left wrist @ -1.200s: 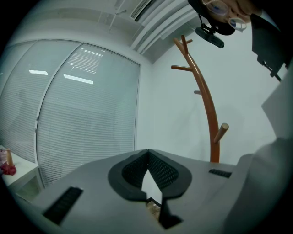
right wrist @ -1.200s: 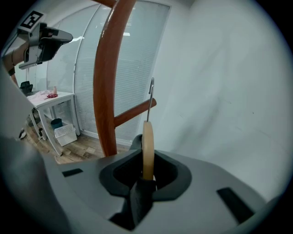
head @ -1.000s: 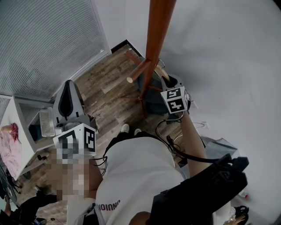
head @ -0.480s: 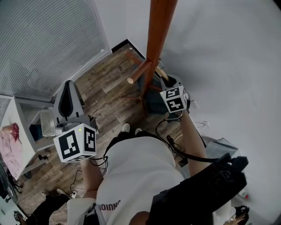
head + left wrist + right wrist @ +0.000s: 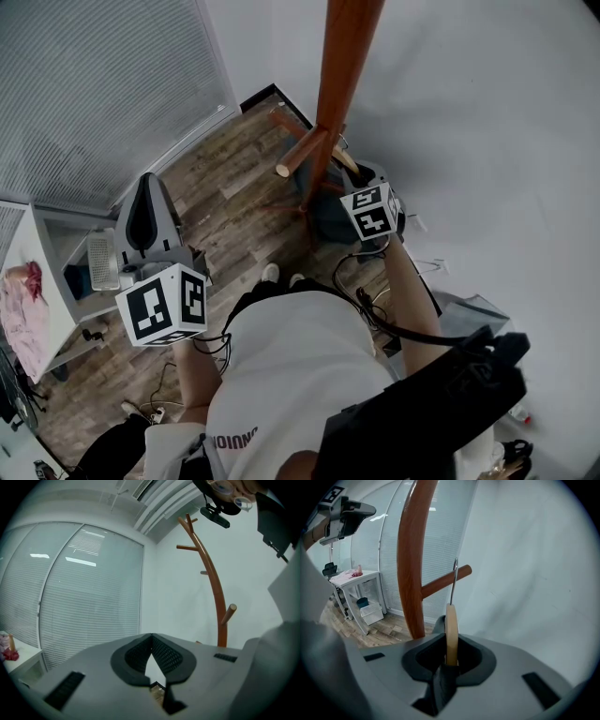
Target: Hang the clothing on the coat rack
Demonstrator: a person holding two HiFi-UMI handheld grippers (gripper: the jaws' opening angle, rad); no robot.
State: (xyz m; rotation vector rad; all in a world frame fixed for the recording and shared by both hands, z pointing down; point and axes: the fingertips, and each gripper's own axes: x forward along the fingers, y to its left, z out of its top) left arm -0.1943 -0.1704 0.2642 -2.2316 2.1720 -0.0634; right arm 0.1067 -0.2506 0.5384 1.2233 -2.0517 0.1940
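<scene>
While our right gripper [image 5: 450, 656] clamps the wooden hanger [image 5: 451, 625], dark clothing [image 5: 330, 214] draped below, its hook [image 5: 454, 581] stands at a peg [image 5: 440, 585] of the coat rack [image 5: 410, 559]; we judge seating and releasing are left. Our left gripper [image 5: 151, 641] is closed, empty.

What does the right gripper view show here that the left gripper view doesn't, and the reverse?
Only the right gripper view: a wooden hanger clamped in the right gripper, its metal hook up by a peg.
Only the left gripper view: the left gripper, jaws together on nothing, and the rack's upper pegs.
Both: the coat rack and the window blinds.
</scene>
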